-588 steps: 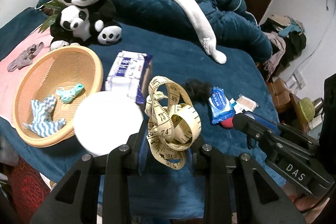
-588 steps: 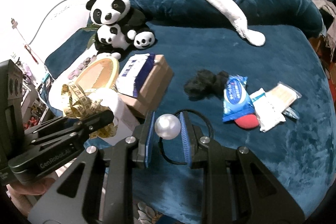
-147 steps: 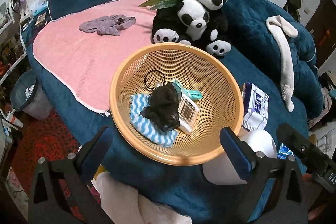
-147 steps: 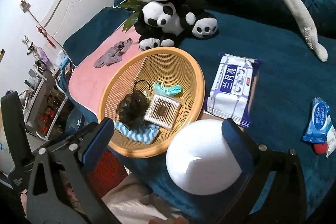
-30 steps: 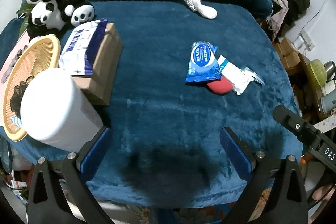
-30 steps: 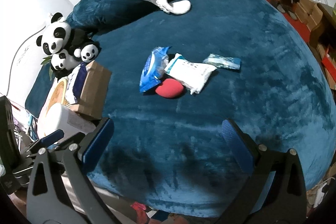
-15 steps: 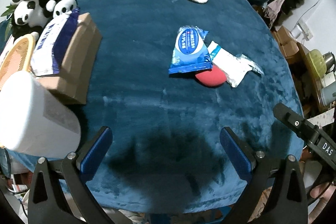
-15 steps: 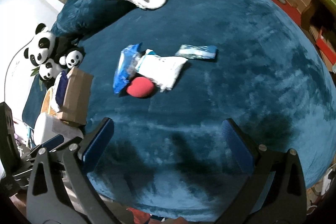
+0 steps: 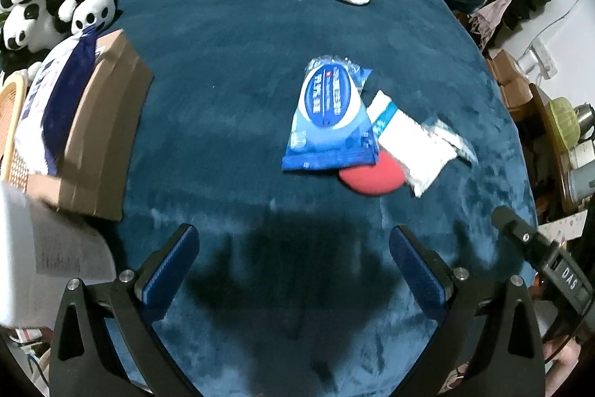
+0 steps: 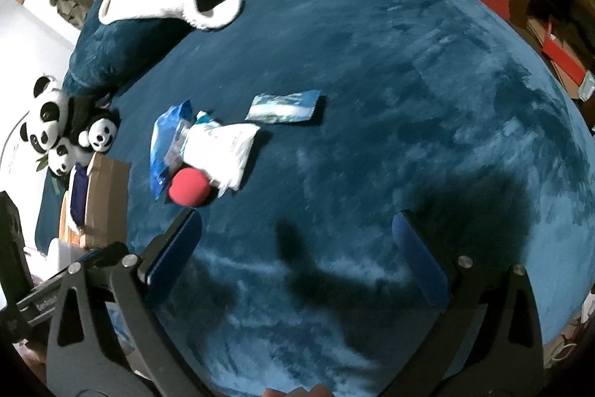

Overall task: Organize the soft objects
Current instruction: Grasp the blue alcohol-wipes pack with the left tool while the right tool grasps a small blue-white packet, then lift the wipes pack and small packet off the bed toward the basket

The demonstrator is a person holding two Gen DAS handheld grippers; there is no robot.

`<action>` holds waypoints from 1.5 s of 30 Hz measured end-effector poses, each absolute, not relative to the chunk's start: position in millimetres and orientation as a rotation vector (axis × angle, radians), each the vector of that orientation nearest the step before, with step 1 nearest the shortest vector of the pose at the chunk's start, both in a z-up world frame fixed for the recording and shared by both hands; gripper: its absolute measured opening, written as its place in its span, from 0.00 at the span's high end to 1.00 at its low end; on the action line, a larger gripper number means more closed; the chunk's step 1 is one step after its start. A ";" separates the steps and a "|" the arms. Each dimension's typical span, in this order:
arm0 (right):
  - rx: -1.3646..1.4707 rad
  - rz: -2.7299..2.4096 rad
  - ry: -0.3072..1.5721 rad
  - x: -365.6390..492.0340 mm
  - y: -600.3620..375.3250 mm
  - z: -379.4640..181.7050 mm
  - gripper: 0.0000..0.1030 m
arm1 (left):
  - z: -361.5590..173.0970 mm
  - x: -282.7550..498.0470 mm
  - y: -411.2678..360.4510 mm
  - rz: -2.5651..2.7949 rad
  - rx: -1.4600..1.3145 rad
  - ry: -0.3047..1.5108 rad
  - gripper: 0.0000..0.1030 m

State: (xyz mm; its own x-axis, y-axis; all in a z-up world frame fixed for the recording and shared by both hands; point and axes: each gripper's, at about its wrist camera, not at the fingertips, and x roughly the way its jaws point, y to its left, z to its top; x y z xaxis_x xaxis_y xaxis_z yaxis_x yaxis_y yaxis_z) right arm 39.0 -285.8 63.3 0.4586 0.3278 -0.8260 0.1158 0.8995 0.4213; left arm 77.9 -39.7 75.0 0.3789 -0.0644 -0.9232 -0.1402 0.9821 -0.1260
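Both the left gripper [image 9: 293,261] and right gripper [image 10: 295,240] hang spread wide and empty over the blue bedcover [image 9: 223,69]. The red sponge ball [image 10: 188,187] lies at about ten o'clock in the right view, touching the white packet [image 10: 219,146] and blue pack [image 10: 163,144]. It looks light and squashy; I'd pinch across its exposed round side.

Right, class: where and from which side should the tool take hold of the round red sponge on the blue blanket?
Grip the round red sponge on its bare rounded end, coming from the near side: the blue packet and white packet overlap its far edge.
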 end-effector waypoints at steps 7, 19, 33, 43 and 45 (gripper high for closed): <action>0.448 0.141 1.103 58.9 -284.6 57.2 0.00 | 68.6 107.4 -42.6 0.023 -0.209 1.197 0.01; 0.322 0.170 1.034 115.6 -279.4 65.8 0.01 | 59.3 165.9 -40.3 -0.015 -0.232 1.169 0.01; 0.076 0.283 1.156 144.1 -242.9 36.7 0.45 | 14.9 198.0 -37.8 -0.012 -0.197 1.257 0.42; 0.119 0.281 1.105 127.1 -250.5 53.3 0.71 | 26.2 173.6 -25.0 0.026 -0.222 1.216 0.51; 0.129 0.280 1.088 123.1 -248.7 59.3 0.71 | 30.6 163.8 -23.7 0.033 -0.230 1.204 0.51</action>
State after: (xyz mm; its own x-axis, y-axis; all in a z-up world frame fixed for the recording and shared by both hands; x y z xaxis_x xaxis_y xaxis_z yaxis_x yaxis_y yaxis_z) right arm 123.1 -248.7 59.3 0.4333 0.2872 -0.8543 -0.1613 0.9573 0.2400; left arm 163.8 -23.7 30.6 0.3609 -0.0966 -0.9276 -0.1474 0.9762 -0.1590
